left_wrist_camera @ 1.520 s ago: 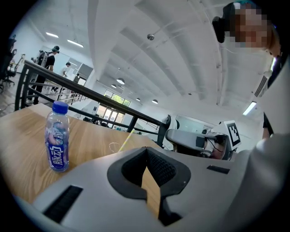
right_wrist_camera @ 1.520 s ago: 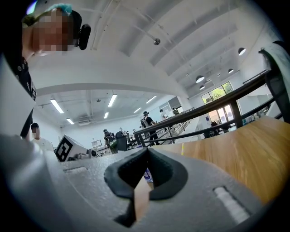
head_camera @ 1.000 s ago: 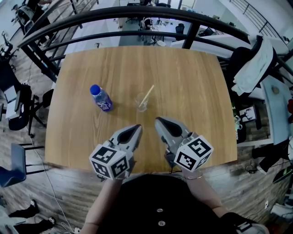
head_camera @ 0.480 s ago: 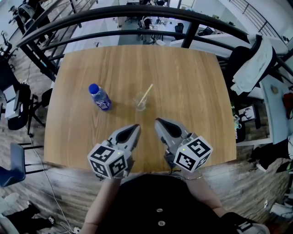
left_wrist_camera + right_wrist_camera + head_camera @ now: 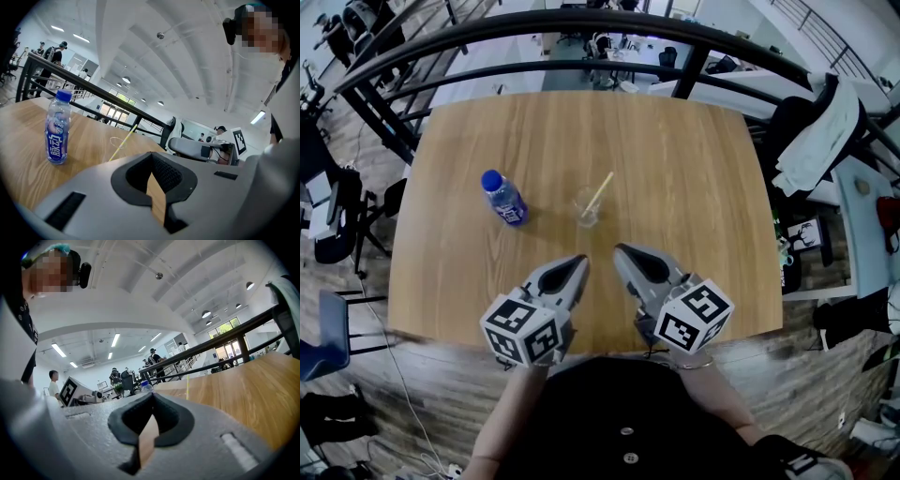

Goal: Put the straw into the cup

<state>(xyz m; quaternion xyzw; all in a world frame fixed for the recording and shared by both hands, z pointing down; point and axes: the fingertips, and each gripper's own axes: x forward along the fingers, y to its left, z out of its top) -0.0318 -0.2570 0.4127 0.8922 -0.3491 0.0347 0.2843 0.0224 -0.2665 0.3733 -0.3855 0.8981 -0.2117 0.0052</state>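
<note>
While L gripper, R gripper sit shut, empty, straw tilts far-right in cup.

The table is matt grained wood, the cup transparent and smooth, the bottle clear plastic with a glossy label, and the left gripper and right gripper matt grey plastic.

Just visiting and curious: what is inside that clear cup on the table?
A pale yellow straw leans inside the cup, its top end sticking out past the rim. Whether it also holds drink is too small to tell.
</note>
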